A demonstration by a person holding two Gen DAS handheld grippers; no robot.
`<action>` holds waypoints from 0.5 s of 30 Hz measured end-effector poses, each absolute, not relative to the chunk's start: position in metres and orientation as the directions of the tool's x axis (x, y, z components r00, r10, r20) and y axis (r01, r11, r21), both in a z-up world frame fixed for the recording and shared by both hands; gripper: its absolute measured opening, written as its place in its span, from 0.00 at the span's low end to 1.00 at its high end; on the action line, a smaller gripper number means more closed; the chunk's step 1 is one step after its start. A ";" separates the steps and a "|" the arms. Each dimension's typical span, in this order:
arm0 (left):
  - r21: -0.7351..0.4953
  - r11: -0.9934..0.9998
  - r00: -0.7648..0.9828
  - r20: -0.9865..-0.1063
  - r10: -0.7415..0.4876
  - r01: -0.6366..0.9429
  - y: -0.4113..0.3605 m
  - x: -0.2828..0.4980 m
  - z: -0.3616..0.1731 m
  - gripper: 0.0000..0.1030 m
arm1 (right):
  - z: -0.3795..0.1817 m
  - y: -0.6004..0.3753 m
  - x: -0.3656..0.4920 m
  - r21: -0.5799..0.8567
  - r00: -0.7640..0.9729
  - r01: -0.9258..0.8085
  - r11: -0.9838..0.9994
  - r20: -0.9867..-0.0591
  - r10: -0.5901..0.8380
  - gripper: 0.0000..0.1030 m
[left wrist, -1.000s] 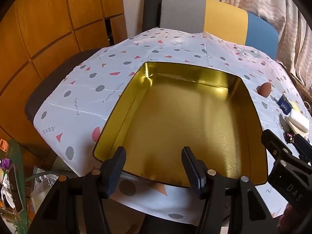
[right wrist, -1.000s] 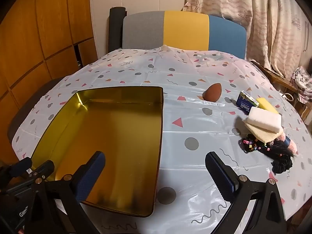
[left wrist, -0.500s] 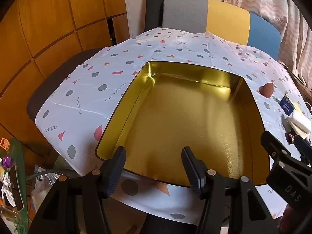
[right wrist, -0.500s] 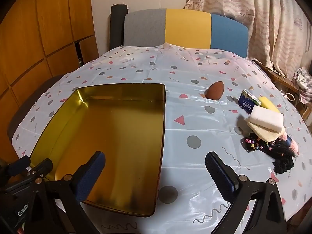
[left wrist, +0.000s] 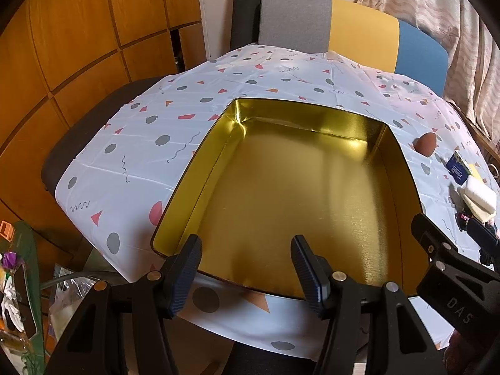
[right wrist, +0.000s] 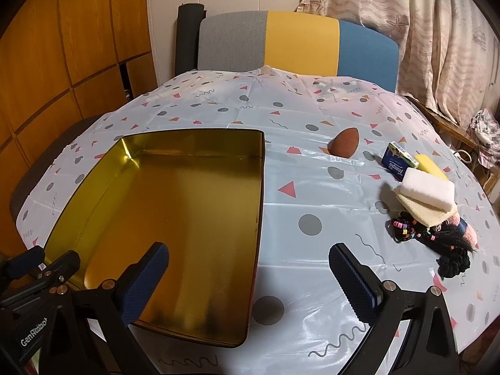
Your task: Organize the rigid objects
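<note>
An empty gold tin tray [left wrist: 312, 131] [right wrist: 193, 147] lies on the patterned tablecloth. My left gripper [left wrist: 245, 257] hovers over the tray's near edge, open, with nothing between its fingers. My right gripper [right wrist: 248, 264] stands wide open above the tray's right wall and the cloth, holding nothing. To the right lie a brown egg-shaped sponge [right wrist: 345, 142] [left wrist: 425, 143], a blue tissue pack [right wrist: 397, 161], a yellow sponge [right wrist: 431, 167], a white block [right wrist: 428, 190] on a cream cloth [right wrist: 418, 212], beaded black hair ties [right wrist: 406, 231] and a black scrunchie [right wrist: 453, 262].
A grey, yellow and blue chair back [right wrist: 300, 40] stands behind the table. Wooden panels [left wrist: 78, 47] line the left side and curtains [right wrist: 437, 31] hang at the right. Clutter sits on the floor at lower left [left wrist: 18, 281]. Bare cloth [right wrist: 309, 225] lies between tray and objects.
</note>
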State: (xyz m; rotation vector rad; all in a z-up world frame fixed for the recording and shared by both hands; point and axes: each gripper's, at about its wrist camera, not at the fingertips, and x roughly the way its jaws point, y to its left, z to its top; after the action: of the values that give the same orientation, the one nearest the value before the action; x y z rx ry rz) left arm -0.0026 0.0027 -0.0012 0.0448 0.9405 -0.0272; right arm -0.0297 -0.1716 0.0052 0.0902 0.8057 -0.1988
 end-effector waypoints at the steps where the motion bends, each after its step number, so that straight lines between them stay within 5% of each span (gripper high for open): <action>1: 0.027 0.999 0.589 -0.808 -0.004 0.043 0.003 -0.003 -0.001 0.58 | 0.005 -0.172 -0.030 0.004 0.675 0.211 0.977 -0.724 -0.143 1.00; 15: 0.029 0.998 0.596 -0.803 -0.007 0.050 0.001 -0.005 0.000 0.58 | 0.002 -0.172 -0.030 0.002 0.666 0.218 0.976 -0.731 -0.148 1.00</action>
State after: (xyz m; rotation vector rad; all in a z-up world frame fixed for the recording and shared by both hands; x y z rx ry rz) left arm -0.0050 0.0010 0.0001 0.0501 0.9317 -0.0329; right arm -0.0304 -0.1723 0.0018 0.0914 0.8162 -0.2065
